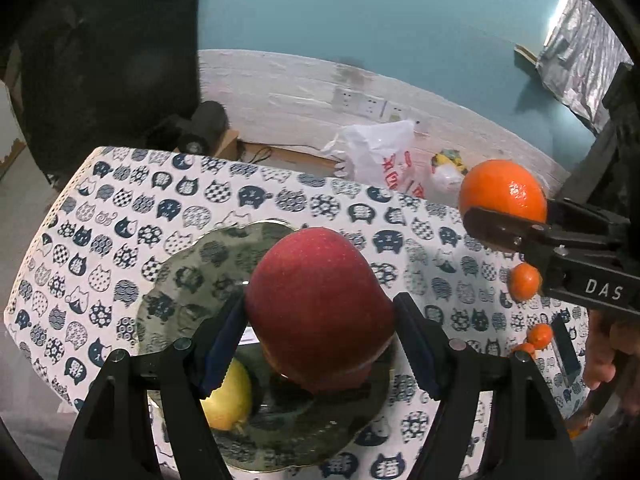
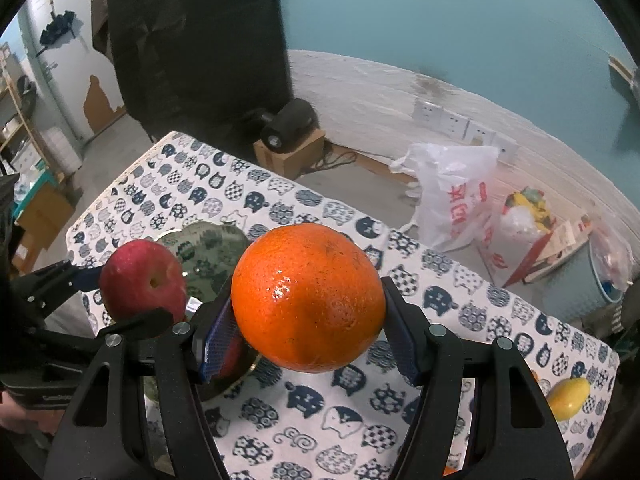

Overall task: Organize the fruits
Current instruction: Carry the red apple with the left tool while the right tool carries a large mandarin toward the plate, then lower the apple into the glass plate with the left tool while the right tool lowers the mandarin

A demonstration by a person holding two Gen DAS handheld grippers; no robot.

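1. Red, round apple (image 1: 320,304) is pinched between my left gripper (image 1: 320,344) pads, hanging right over the scalloped green-patterned glass plate (image 1: 176,280), where a yellow-green fruit (image 1: 230,396) already sits.
2. Big glossy orange (image 2: 308,298) is clamped in my right gripper (image 2: 308,332), out over the cat-print tablecloth (image 2: 360,420), off to the plate's right.
3. So the left hand's nearer: apple just needs to go straight down, I reckon; the orange has to slide left first.
4. Small tangerines (image 1: 524,282) and a yellow lemon (image 2: 568,398) wait on the cloth.

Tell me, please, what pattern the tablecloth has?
White tablecloth printed with dark blue cat heads, clearest in the right wrist view.
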